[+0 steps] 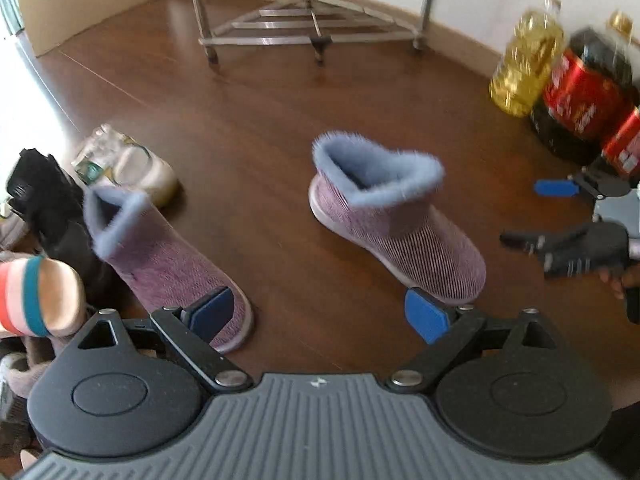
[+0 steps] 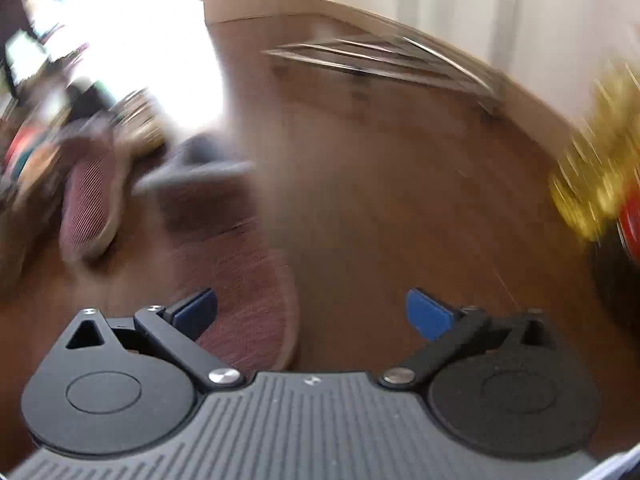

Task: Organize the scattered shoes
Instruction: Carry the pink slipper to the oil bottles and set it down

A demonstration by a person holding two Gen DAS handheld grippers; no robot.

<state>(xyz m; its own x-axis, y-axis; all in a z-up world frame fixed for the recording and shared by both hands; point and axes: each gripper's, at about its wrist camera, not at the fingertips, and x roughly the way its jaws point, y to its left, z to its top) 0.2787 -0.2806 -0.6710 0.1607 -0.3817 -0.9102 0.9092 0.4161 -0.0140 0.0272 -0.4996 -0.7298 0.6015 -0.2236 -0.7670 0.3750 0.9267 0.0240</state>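
Both grippers are spread, nothing held: left gripper, right gripper. Purple boots stand apart ahead, one off each fingertip. Step judged: pairing; boots need closing up.

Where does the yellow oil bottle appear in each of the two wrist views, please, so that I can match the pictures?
Left wrist view: the yellow oil bottle stands upright at the upper right, beside a dark bottle with a red label.
Right wrist view: a blurred yellow shape at the right edge, most likely the same bottle.
Shared landmark: the metal rack at the far wall, a streak in the right wrist view.
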